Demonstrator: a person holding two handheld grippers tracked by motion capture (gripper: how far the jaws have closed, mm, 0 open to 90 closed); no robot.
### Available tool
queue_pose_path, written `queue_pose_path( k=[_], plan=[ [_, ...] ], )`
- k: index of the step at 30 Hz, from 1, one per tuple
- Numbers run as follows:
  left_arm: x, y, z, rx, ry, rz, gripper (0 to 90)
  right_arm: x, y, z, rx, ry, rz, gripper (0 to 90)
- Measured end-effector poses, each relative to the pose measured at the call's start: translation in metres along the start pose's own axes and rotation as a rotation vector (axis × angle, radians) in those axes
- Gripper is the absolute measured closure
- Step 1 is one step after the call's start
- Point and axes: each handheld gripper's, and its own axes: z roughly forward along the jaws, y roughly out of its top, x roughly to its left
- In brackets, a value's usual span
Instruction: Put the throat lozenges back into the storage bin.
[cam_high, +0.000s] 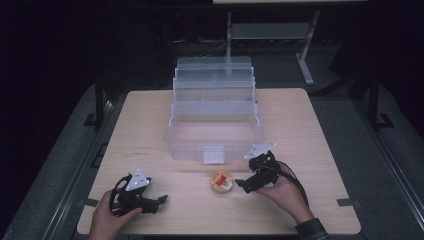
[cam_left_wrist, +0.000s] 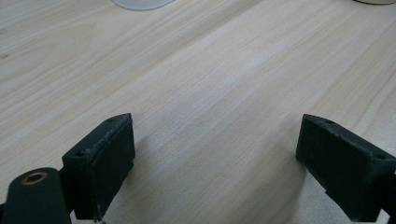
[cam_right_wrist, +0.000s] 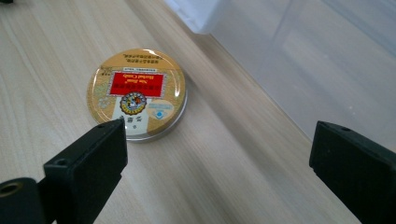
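A small round tin (cam_high: 222, 182) with a gold lid and a red label lies flat on the wooden table (cam_high: 300, 130), just in front of a clear plastic tiered box (cam_high: 215, 115). My right gripper (cam_high: 243, 185) stands open immediately right of the tin, held by a hand. In the right gripper view the tin (cam_right_wrist: 136, 93) lies ahead of the left-hand jaw, outside the gap of the right gripper (cam_right_wrist: 224, 163). My left gripper (cam_high: 161, 201) rests near the front left of the table, a hand around it. It is open (cam_left_wrist: 215, 158) over bare wood (cam_left_wrist: 210, 70).
The clear box stands open in stepped tiers at the table's middle, its white latch (cam_high: 213, 155) facing the front; its wall (cam_right_wrist: 299, 60) runs close beside the right gripper. Dark floor and a metal stand leg (cam_high: 305, 65) lie beyond the table.
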Motion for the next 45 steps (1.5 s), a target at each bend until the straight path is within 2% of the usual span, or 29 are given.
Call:
queue_pose_path(
  k=[16,29,45],
  plan=[
    [0.000,0.000,0.000,0.003,0.000,0.001,10.8,0.011,0.012,0.009,0.010,0.035,-0.029,4.5],
    [0.000,0.000,0.000,0.001,0.000,0.001,10.7,0.021,0.026,0.018,0.018,0.071,-0.073,4.6],
    [0.000,0.000,0.000,0.001,0.000,0.000,10.7,0.029,0.031,0.036,0.061,0.099,-0.102,5.0]
  ],
)
